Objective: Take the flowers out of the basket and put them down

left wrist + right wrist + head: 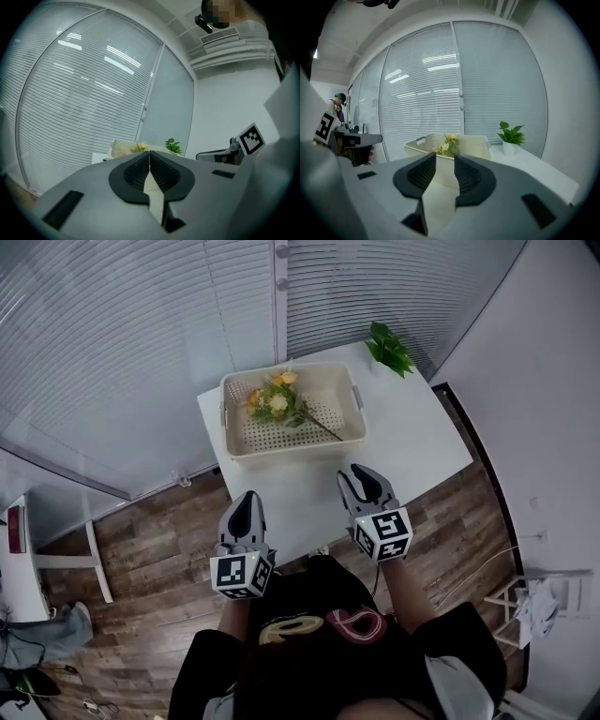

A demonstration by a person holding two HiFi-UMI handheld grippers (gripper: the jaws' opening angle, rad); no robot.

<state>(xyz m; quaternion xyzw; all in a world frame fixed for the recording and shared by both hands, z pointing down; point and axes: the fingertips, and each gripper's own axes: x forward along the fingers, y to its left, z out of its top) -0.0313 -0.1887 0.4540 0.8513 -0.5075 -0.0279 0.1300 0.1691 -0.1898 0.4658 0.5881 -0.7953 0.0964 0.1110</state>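
Grey jaws sit nearest, low over the table's front edge. The left gripper (247, 499) has its jaws pressed together with nothing in them. The right gripper (361, 472) has its jaws a little way apart — a narrow, empty gap, with the basket showing straight ahead through it in the right gripper view. Both are short of the basket and touch nothing. Beyond them the white table (412, 451) carries the cream perforated basket (292, 450). The flowers (277, 401) lie inside it — yellow and pale blooms toward its far left corner, stems running toward its near right. Farther back a small potted plant (390, 349) stands before the window blinds (141, 334). By my reading the task is at its approach step: nothing is lifted yet. The next move calls for carrying the right gripper over the near rim, opening it wider, lowering it onto the stems and closing there, not on the blooms.
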